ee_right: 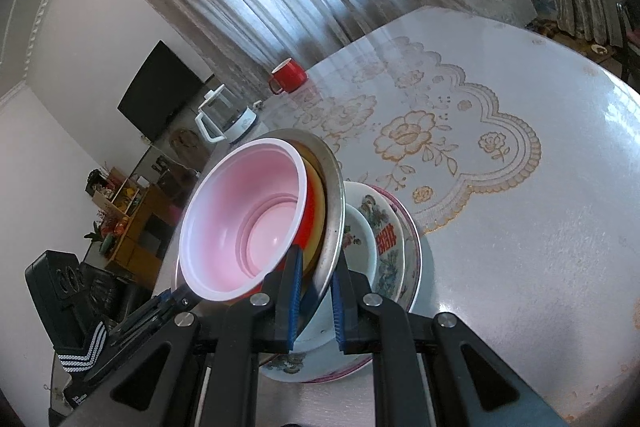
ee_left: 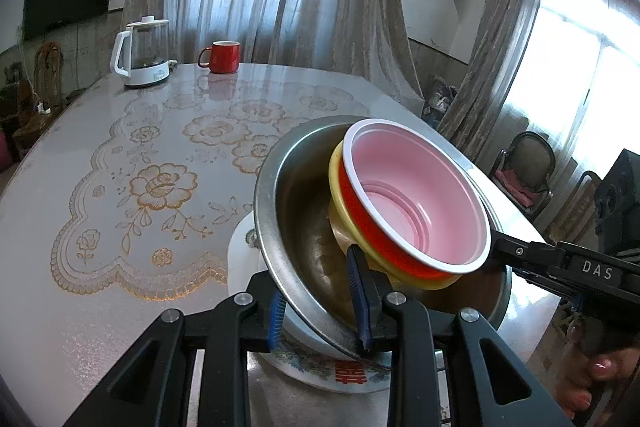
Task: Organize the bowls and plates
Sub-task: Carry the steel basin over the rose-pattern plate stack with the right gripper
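Left wrist view shows the left claw clamped on the near rim of the steel basin, one finger outside, one inside. Nested in the basin sit a yellow bowl and a red bowl with pink inside. The right claw grips the opposite rim, closed on it. The basin hangs tilted above the decorated plates stacked on the tabletop. I judge the step to be setting the nested bowls onto the plates; next, both claws should level the basin, lower it centred, then let go together.
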`<control>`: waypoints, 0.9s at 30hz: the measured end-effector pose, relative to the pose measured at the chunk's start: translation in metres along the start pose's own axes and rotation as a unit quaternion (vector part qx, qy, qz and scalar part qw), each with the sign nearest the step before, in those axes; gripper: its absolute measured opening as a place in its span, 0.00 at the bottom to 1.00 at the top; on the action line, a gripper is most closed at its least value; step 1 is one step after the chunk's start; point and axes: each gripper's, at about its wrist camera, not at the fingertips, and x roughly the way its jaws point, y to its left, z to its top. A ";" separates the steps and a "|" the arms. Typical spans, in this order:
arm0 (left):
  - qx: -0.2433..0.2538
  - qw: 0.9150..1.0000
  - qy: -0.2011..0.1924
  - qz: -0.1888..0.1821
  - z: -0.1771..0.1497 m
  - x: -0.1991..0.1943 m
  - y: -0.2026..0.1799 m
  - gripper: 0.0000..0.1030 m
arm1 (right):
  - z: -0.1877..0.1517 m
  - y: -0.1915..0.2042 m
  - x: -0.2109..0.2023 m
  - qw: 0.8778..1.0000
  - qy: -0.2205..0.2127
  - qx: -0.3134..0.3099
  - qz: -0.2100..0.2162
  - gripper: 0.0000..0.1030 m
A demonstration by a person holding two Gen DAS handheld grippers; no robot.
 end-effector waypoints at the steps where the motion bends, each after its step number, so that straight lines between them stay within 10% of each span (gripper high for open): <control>1: 0.000 1.000 0.001 0.001 0.000 0.001 0.001 0.28 | 0.000 0.000 0.001 1.000 0.001 0.000 0.000 0.12; 27: -0.011 0.999 0.030 0.015 -0.014 0.029 0.020 0.29 | -0.007 -0.005 0.030 0.999 0.039 0.006 -0.018 0.12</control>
